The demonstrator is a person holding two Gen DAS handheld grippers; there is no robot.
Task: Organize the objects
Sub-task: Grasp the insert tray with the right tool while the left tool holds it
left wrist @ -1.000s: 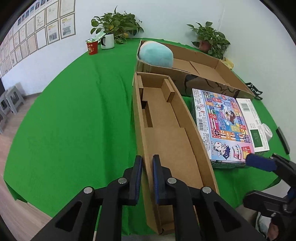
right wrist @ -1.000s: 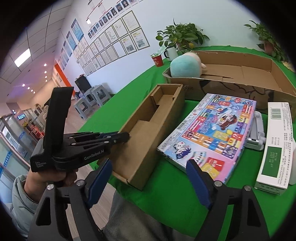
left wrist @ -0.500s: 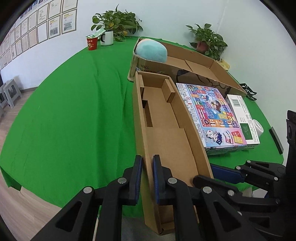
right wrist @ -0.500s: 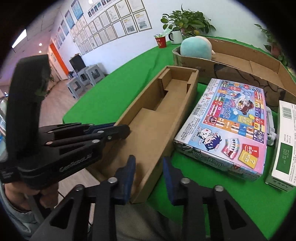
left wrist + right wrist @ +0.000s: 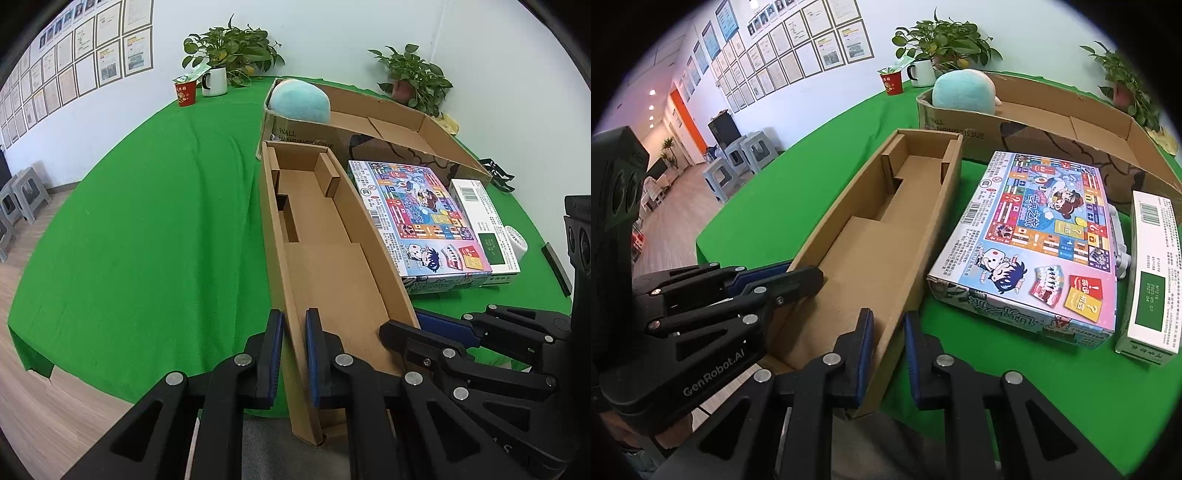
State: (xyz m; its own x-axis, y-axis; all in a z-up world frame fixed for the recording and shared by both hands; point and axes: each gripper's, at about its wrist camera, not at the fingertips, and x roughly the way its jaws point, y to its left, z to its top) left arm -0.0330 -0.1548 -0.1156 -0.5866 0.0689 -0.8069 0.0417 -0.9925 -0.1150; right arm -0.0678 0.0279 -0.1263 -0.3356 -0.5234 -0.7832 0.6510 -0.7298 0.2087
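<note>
Right gripper [image 5: 886, 343] has closed in from wide apart 1 s ago: its fingers now straddle the right wall of the long cardboard tray [image 5: 882, 236] at the near end, 1 pad inside, 1 outside. A thin gap shows on each side of the wall, so I'd call it nearly clamped, not confirmed tight.

Left gripper [image 5: 293, 350] is unchanged over the last second: narrow, pinched on the tray's left wall at the near corner, the wall sandwiched between the blue pads.

Net: 2-handed hold on the tray, 1 gripper per long wall. The tray's near end overhangs the edge of the green table [image 5: 147, 221]; the far end sits close to the big open carton [image 5: 399, 129], contact not resolvable.

Tray is empty, only its cardboard dividers inside. Just beside its right wall is the colourful game box [image 5: 1034, 243], looks to be touching or almost. Past that the white and green carton [image 5: 1152, 273], with a small white gadget [image 5: 515, 242] partly hidden between and behind them.

The big carton holds a teal plush [image 5: 299, 99] in its left corner.

Read: grasp phase is about done, next is probably lifting or sliding the tray to reposition it. Risk: thin walls may flex or the tray twist if the 2 hands don't move together.
</note>
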